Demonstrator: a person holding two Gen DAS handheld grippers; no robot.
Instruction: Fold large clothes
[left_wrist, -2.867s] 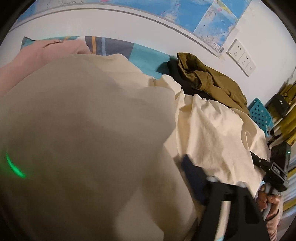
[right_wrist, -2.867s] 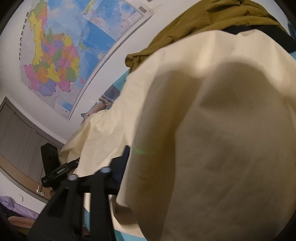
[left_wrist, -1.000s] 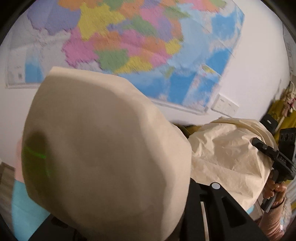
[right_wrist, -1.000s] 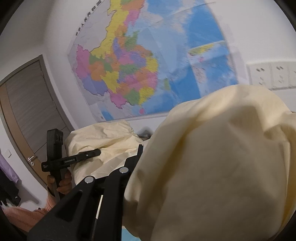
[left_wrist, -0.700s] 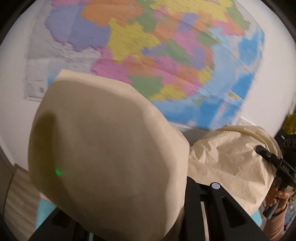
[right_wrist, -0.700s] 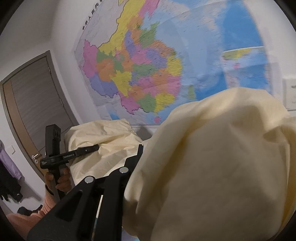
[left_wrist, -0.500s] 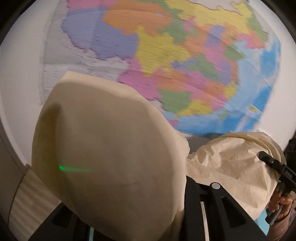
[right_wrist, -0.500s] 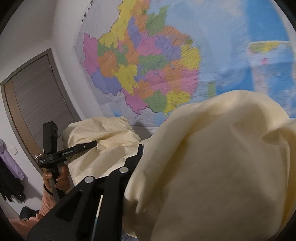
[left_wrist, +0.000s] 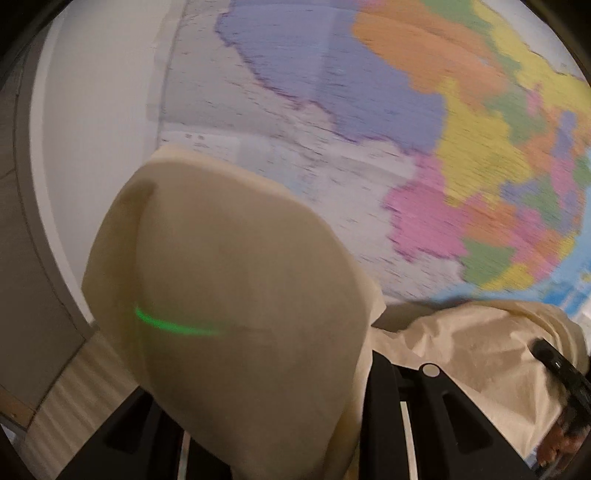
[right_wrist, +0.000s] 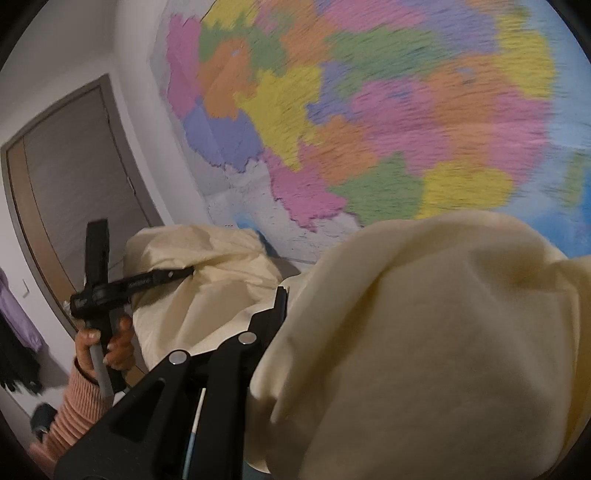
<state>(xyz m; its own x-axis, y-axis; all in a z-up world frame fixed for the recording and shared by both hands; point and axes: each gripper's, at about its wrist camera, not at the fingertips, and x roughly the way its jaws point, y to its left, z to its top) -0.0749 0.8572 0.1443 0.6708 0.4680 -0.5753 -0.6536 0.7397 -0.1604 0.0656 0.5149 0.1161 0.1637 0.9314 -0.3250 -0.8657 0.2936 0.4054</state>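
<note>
In the left wrist view, the garment (left_wrist: 236, 317) fills the lower left and centre of the frame, draped over the left gripper (left_wrist: 332, 424) at the bottom edge. More of the same cloth runs to the lower right, where the right gripper (left_wrist: 557, 365) meets it at the frame's right edge. The wall map (left_wrist: 406, 129) spans the upper right behind them. In the right wrist view, the door (right_wrist: 70, 177) stands at left, beside the map.
</note>
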